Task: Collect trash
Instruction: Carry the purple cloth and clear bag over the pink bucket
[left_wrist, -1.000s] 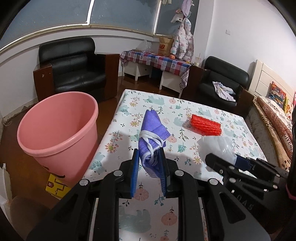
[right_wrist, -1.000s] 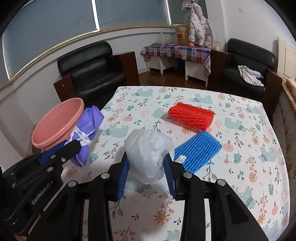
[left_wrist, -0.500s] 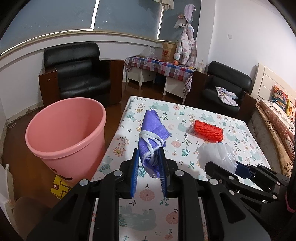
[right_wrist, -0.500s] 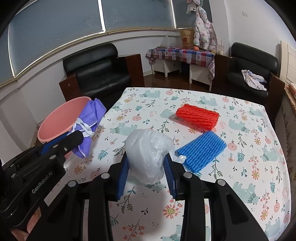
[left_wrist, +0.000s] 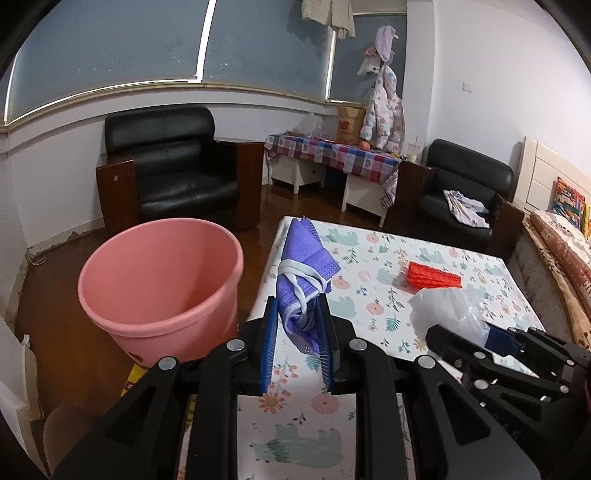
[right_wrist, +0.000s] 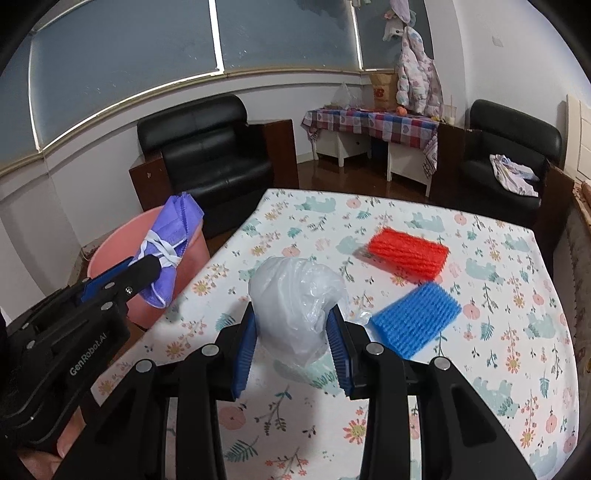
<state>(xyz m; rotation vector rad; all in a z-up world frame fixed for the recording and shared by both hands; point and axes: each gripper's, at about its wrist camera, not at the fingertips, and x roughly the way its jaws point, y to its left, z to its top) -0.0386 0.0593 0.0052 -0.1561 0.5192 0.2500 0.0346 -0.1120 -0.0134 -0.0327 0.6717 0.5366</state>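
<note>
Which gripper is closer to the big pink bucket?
Left. The left gripper, holding the purple mask, is right beside the pink bucket. The right gripper is farther away, over the table.

You are working in a lived-in home, a sitting room by the look of it. Two black leather armchairs (left_wrist: 166, 166) stand along the far wall under a wide window (left_wrist: 110, 55), and a side table with a checked cloth (left_wrist: 332, 155) sits between them. A child's padded jacket (left_wrist: 384, 110) hangs in the corner above it. The table (right_wrist: 517, 332) in front of you wears a flowered, bear-printed cloth, the floor is dark wood, and a pink plastic bin (left_wrist: 162, 288) stands beside the table's left edge.
</note>
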